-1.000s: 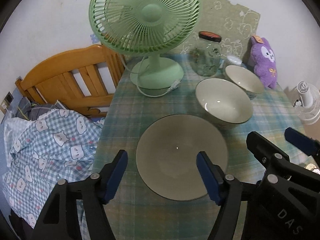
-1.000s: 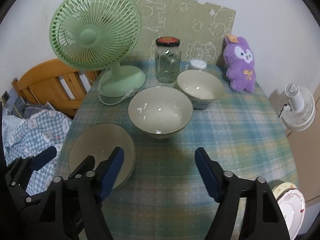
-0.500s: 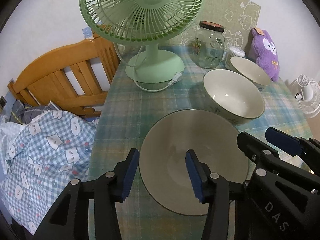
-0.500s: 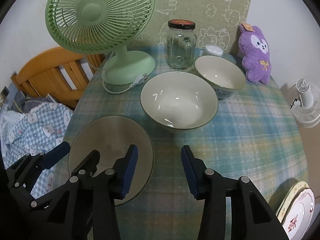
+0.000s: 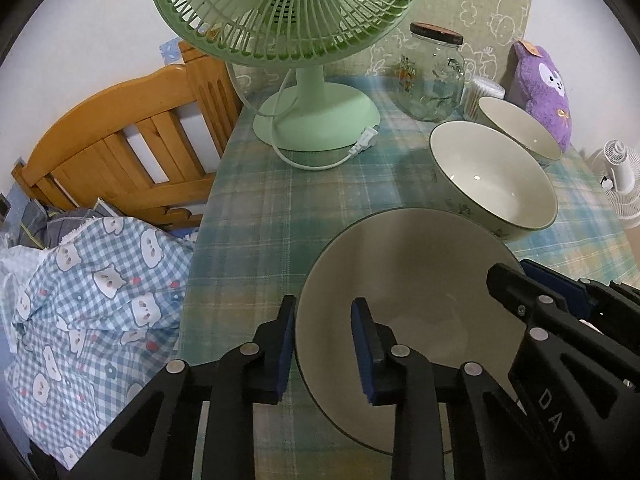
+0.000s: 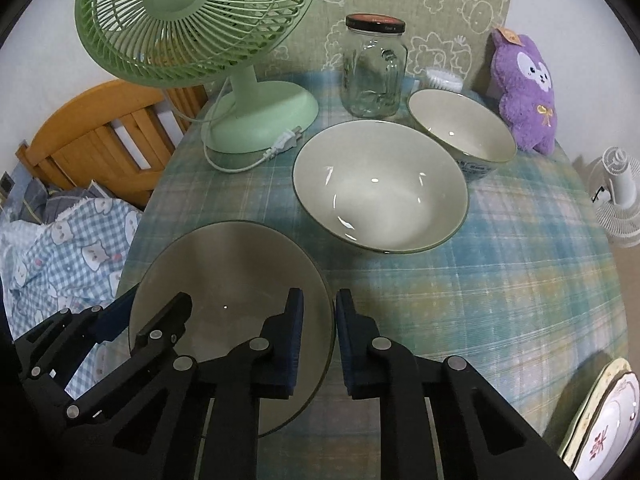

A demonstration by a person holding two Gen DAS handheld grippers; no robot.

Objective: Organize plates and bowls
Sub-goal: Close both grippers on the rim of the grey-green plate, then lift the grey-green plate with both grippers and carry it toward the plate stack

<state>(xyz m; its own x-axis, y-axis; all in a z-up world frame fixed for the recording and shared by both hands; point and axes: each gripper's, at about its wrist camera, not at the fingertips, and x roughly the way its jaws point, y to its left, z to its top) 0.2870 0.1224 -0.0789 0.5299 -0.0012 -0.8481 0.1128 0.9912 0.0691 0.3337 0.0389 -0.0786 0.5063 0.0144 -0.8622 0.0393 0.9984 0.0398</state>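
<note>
On the checked tablecloth (image 6: pixel 460 288), both grippers' jaws closing astride grey plate (image 5: pixel 420 280) rim, contact unclear.

Green fan (image 6: pixel 192 24) sitting beside glass jar (image 6: pixel 374 68); purple plush (image 6: pixel 526 96) leaning at wall, wooden headboard (image 5: pixel 120 144) standing behind.

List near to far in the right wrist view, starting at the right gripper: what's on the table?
right gripper → plate → big bowl → small bowl → jar
</note>
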